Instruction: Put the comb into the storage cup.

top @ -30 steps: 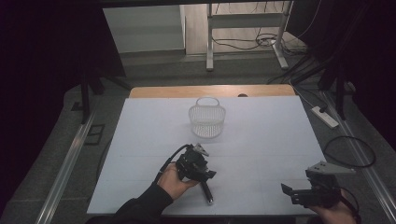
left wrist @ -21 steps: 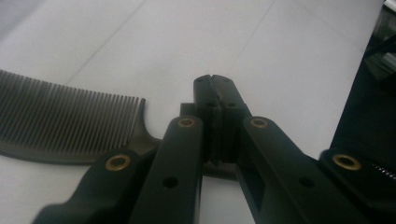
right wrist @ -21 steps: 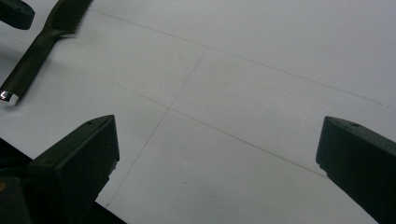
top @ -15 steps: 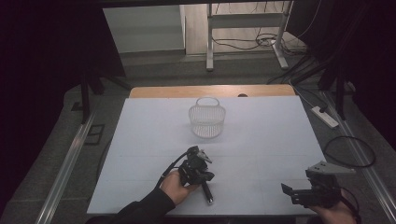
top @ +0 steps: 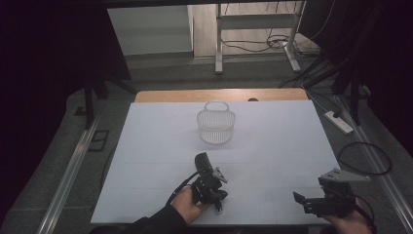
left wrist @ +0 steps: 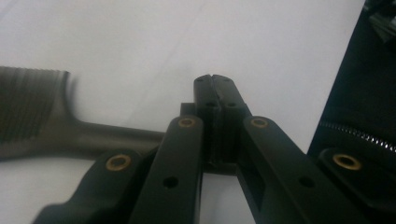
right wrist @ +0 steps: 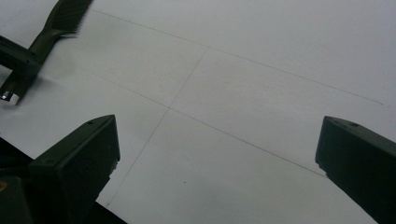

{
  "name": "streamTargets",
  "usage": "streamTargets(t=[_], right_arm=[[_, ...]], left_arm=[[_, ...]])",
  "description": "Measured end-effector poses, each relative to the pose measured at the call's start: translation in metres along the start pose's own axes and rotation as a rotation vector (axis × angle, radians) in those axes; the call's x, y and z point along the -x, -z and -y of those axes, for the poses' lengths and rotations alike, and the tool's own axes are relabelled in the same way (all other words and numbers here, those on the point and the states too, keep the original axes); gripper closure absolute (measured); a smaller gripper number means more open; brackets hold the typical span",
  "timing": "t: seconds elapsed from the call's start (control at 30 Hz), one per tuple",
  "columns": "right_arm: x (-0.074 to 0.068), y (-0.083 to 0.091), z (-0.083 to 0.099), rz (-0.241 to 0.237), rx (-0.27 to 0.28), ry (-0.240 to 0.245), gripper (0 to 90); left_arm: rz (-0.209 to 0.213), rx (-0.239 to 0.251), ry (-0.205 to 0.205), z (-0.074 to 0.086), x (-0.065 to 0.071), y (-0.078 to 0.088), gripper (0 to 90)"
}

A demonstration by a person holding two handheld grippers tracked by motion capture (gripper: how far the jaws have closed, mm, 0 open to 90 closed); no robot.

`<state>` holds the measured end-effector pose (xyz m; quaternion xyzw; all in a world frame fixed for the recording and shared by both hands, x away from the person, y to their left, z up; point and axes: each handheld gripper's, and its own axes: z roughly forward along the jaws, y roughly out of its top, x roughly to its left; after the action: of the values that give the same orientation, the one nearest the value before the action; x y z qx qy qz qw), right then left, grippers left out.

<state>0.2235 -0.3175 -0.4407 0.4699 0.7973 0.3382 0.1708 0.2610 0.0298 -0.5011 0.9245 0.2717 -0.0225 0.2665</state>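
Observation:
A black brush (top: 202, 162) lies on the white table, head toward the far side and handle running to the near edge. In the left gripper view its ribbed head (left wrist: 28, 107) is at the left and its handle runs under my jaws. My left gripper (top: 216, 194) (left wrist: 215, 78) sits low over that handle, jaws shut pad against pad with nothing visible between them. My right gripper (top: 304, 201) (right wrist: 217, 140) rests near the front right edge, open and empty. It faces the brush (right wrist: 56, 23).
A white wire basket (top: 215, 127) with a hoop handle stands upright at the middle back of the white sheet (top: 160, 146). A person's dark zipped sleeve (left wrist: 359, 116) is close to my left gripper. A power strip (top: 339, 122) and cable loop (top: 365, 158) lie off the right edge.
My left gripper has moved a little toward the near edge and lower, onto the brush handle, uncovering the brush head. The right gripper and the basket have stayed put.

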Motion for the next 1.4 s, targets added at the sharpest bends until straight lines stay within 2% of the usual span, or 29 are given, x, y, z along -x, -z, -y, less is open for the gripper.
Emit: streamTargets(t=[0.27,0.47,0.57,0.87,1.03,1.1,1.4], right_arm=[[0.000,0.000,0.000,-0.003,0.000,0.000,0.2],[0.000,0.000,0.000,-0.004,-0.002,0.000,0.3],[0.000,0.000,0.000,-0.004,-0.002,0.001,0.3],[0.000,0.000,0.000,-0.003,-0.002,0.001,0.3],[0.000,0.000,0.000,-0.004,-0.002,0.001,0.4],[0.000,0.000,0.000,-0.004,-0.002,0.001,0.4],[0.000,0.000,0.000,-0.004,-0.003,0.002,0.5]], left_arm=[[0.005,-0.044,-0.003,0.006,0.008,-0.002,88.8],[-0.012,-0.076,0.001,0.014,0.007,0.002,88.8],[-0.015,-0.094,0.022,0.019,0.001,0.005,88.8],[-0.032,-0.107,0.078,0.030,-0.015,0.013,88.8],[-0.048,-0.122,0.082,0.032,-0.021,0.014,88.8],[-0.049,-0.117,0.100,0.034,-0.024,0.015,88.8],[-0.070,-0.111,0.121,0.037,-0.036,0.021,88.8]])
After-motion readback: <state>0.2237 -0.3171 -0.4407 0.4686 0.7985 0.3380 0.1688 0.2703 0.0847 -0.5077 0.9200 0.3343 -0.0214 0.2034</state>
